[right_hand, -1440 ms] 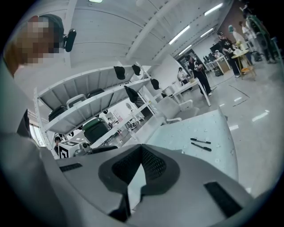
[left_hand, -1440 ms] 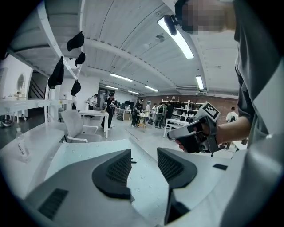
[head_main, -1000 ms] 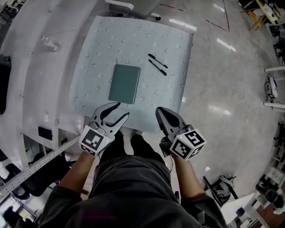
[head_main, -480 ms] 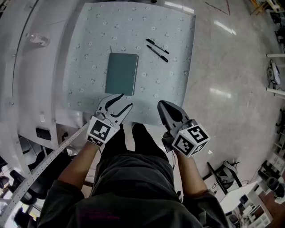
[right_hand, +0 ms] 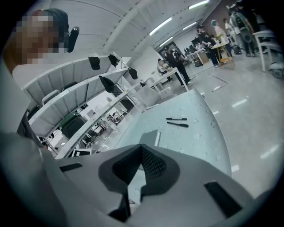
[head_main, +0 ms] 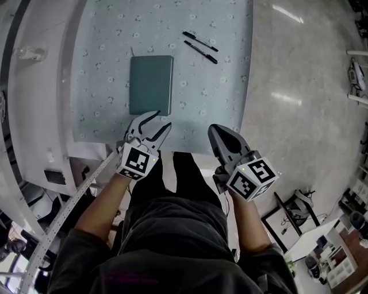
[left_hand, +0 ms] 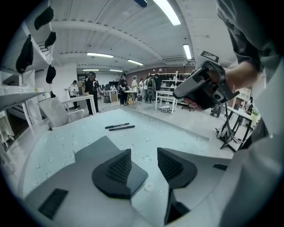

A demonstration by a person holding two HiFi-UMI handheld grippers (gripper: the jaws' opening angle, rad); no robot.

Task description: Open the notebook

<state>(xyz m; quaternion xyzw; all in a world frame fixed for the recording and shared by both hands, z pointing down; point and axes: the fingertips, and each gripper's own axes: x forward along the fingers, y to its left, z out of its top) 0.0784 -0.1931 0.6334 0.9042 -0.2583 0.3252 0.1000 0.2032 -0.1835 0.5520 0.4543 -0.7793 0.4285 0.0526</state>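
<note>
Notebook [head_main: 151,85], flat teal rectangle, lies closed on speckled cloth [head_main: 221,86]; left tool [head_main: 160,119] gapes, right tool [head_main: 215,131] pinched together.

We're in a big open-plan lab/workshop, strip lights [left_hand: 171,11] overhead, ppl [left_hand: 92,91] at benches [left_hand: 82,101], shelving [right_hand: 84,95], shiny floor [head_main: 299,115]

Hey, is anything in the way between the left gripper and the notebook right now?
Nothing visible. The left gripper, jaws apart, is right at the near edge of the closed notebook, with only patterned tablecloth around it. The two pens lie beyond and to the right, off that path.
</note>
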